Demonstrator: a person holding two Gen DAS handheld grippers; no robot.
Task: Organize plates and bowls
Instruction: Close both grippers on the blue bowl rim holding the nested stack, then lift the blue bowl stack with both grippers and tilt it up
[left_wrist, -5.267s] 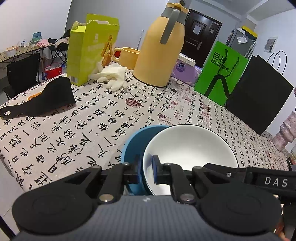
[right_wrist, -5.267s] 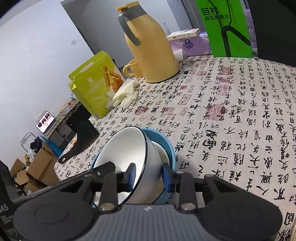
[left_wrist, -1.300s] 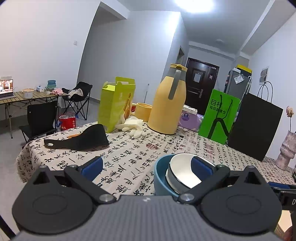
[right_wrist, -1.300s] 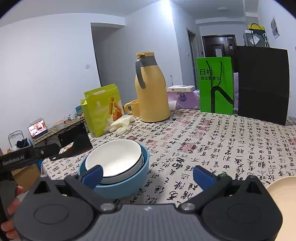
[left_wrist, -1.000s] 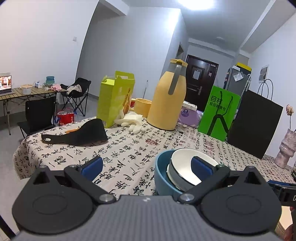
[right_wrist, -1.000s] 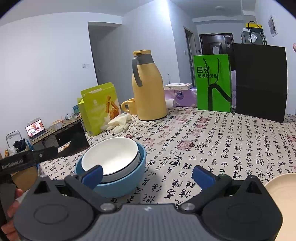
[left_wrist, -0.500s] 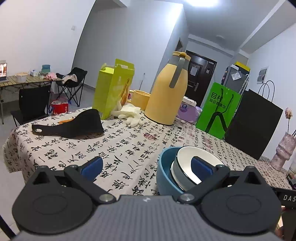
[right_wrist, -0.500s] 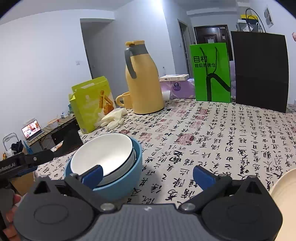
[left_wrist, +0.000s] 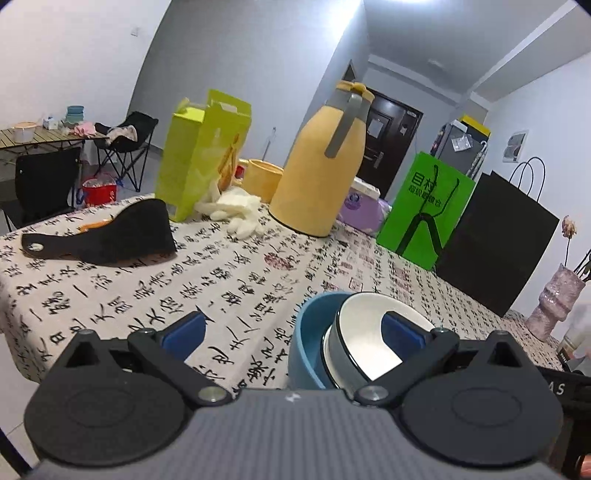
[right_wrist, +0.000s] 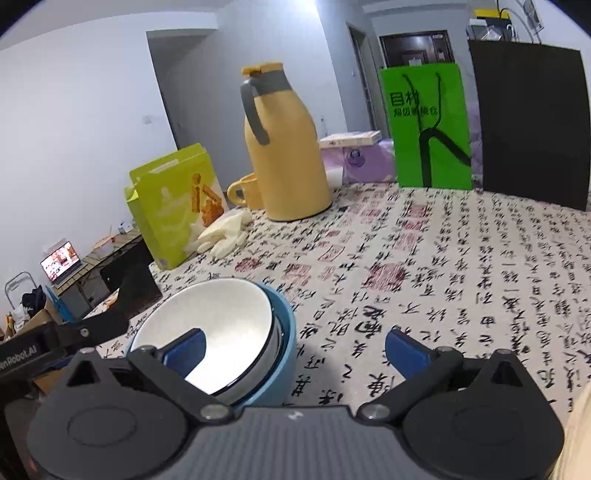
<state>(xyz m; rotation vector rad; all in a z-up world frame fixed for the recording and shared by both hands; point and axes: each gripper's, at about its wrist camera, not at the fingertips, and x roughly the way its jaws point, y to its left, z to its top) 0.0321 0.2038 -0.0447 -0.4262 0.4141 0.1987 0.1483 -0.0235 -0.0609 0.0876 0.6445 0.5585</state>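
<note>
The white bowl (right_wrist: 218, 328) sat nested, tilted, inside the blue bowl (right_wrist: 284, 354) on the tabletop (right_wrist: 461, 266). Both the left gripper (left_wrist: 291, 332) and right gripper (right_wrist: 293, 347) hung spread wide, holding nothing. The stack lay toward the left gripper's right finger and the right gripper's left finger, between the two. A pale plate edge (right_wrist: 578, 424) showed at far right, nearer the right gripper.

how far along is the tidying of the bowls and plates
Done: the white bowl sits nested in the blue bowl on the table. In hand: nothing; the left gripper and right gripper are both open. Left: a cream plate shows at the right-wrist view's edge, apart from the stack.
</note>
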